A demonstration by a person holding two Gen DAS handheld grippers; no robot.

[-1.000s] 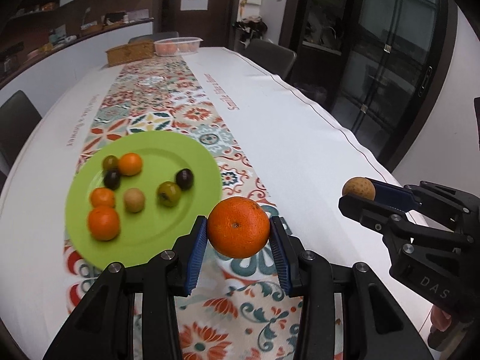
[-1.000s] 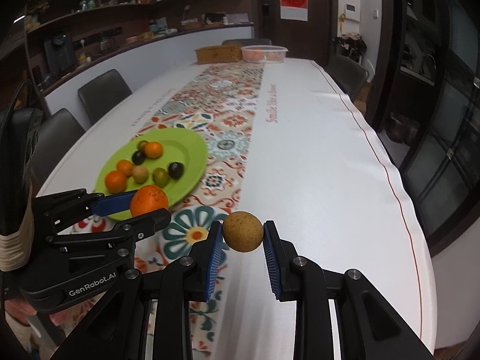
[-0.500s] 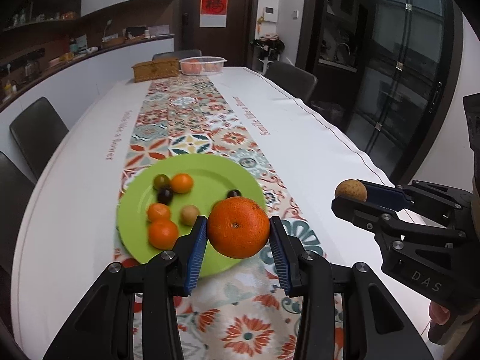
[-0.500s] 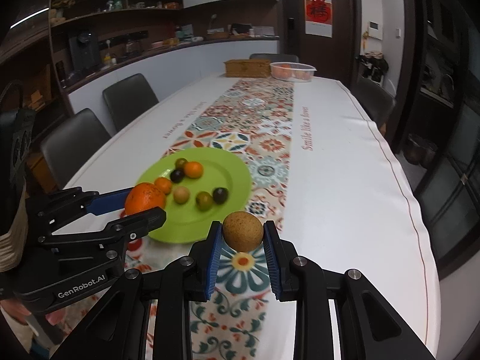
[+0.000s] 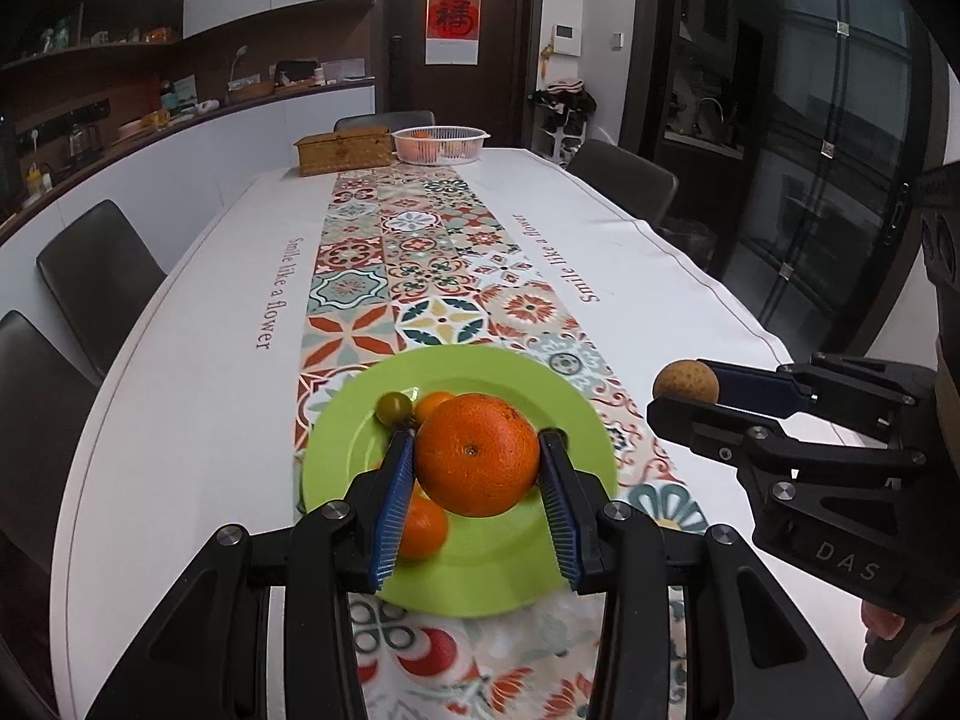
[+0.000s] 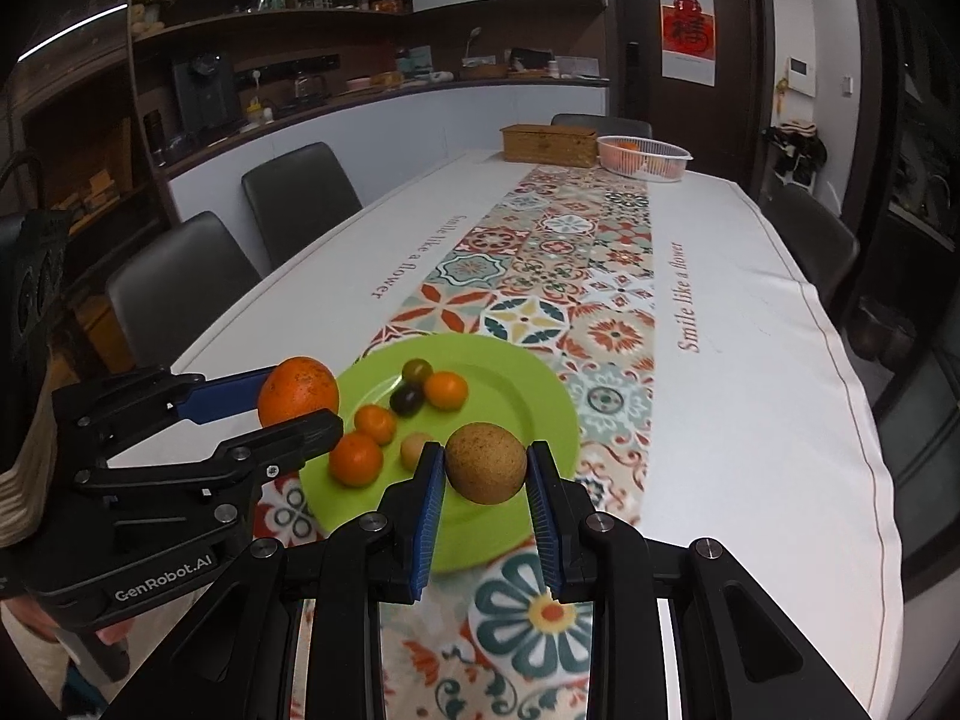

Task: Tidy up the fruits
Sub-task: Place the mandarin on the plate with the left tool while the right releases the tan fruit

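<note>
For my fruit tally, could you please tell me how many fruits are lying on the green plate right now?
6, on the green plate: an olive one and an orange at the back, a dark one, two oranges on the left, and a tan one. More may hide behind the held fruit.

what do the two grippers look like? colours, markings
Both are black plastic frames with silver screw heads and blue ribbed pads on the fingers. The left gripper body reads "GenRobot.AI" in white; the right gripper body reads "DAS". A beige ribbed band shows at the left gripper's rear edge in the right wrist view.
</note>
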